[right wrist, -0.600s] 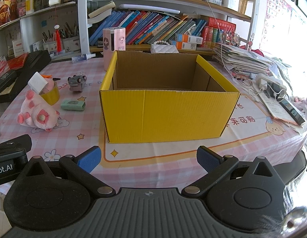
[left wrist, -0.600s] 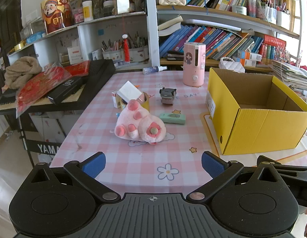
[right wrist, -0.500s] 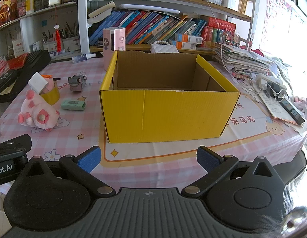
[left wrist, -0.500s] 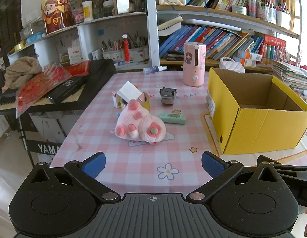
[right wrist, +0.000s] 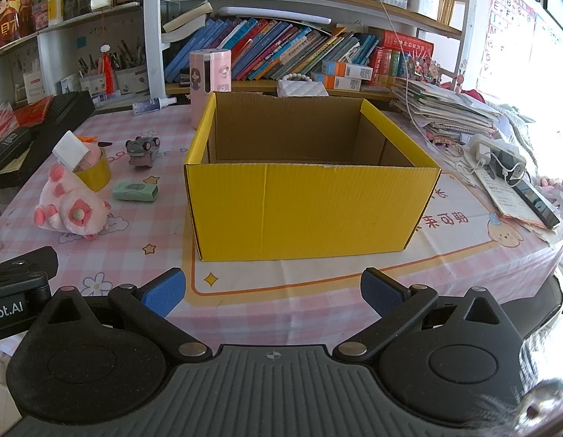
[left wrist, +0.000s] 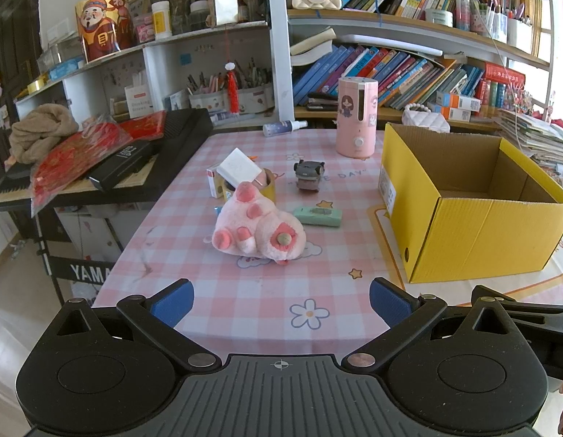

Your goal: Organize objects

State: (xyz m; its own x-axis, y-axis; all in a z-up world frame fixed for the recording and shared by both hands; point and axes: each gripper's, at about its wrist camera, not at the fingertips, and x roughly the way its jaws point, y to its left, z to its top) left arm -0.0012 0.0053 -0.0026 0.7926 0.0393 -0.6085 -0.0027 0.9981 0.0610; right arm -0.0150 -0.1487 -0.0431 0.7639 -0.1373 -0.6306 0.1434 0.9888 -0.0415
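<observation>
The pink plush toy [left wrist: 258, 227] is seen lying on the checked tablecloth [left wrist: 245, 298], left of the open yellow cardboard box [right wrist: 310, 204]. A green packet [left wrist: 318, 216] and grey toy car [left wrist: 308, 174] are placed just behind it. Left gripper [left wrist: 280, 300] and right gripper [right wrist: 273, 290] are held spread wide, nothing between them.

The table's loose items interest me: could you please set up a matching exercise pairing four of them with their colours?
Things:
1. plush toy
2. cardboard box
3. small packet
4. toy car

Colours:
A. grey
B. yellow
C. pink
D. mint green

Pairs: 1-C, 2-B, 3-D, 4-A
</observation>
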